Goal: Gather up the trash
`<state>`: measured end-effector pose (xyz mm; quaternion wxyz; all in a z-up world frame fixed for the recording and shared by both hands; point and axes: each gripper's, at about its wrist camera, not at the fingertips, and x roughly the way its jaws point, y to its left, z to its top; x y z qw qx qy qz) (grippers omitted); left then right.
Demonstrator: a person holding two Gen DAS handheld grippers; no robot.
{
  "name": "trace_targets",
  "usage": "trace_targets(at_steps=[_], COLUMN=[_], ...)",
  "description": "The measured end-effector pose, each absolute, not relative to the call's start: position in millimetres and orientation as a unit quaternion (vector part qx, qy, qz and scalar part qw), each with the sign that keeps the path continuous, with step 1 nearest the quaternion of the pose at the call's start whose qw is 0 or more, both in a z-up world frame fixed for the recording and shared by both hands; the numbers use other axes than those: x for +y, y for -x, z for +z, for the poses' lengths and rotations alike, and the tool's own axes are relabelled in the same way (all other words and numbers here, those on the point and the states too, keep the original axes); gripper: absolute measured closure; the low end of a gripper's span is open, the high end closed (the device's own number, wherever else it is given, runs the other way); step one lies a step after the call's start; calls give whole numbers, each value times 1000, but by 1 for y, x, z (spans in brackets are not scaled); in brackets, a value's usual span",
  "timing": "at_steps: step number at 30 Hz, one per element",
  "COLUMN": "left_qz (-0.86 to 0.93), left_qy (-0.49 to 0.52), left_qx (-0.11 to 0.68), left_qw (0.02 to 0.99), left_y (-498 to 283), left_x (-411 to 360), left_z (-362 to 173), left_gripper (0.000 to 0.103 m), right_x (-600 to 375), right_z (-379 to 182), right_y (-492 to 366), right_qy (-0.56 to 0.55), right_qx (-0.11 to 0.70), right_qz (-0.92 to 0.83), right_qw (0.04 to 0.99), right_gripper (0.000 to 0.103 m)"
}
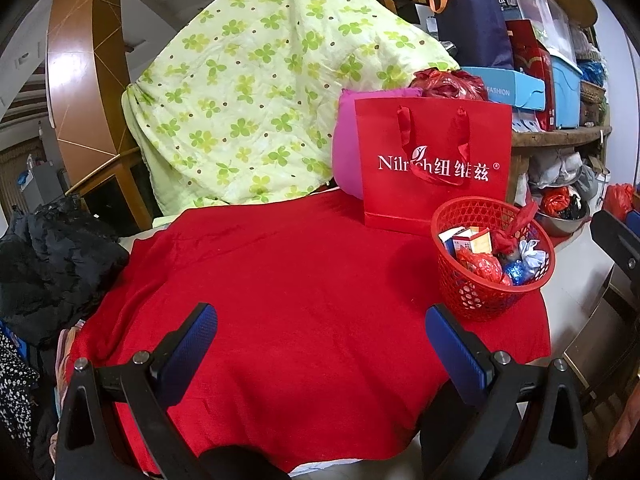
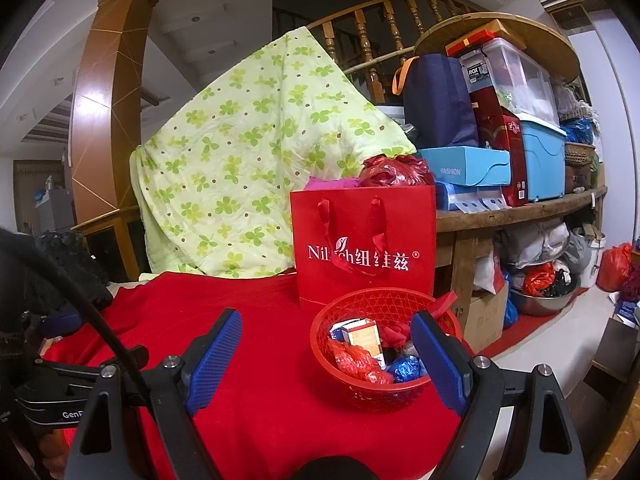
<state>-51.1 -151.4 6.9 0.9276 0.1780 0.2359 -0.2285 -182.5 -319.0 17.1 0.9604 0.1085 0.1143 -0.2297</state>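
A: We are noting both jaws spread, nothing between them: left hand-held gripper (image 1: 320,344), right hand-held gripper (image 2: 326,350).

B: We are seeing the trash in the red basket (image 2: 384,394) at one o'clock on the surface (image 1: 304,264).

A: We are suspecting the basket sits near the edge; a nudge might tip it.
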Motion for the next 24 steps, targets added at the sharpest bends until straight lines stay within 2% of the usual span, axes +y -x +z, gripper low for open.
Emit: trace_targets(at_steps=[24], left_qz=[-215], left_qy=[-138], left_qx=[228], left_qw=[939], left_y=[41], left_x=[-124], left_z=[11], left_gripper=[0], right_x=[-316], right_z=[17], right_y=[173], right_qy=[-91], right_qx=[126], right_qz=[-239], right_qw=[959], right_gripper=[15])
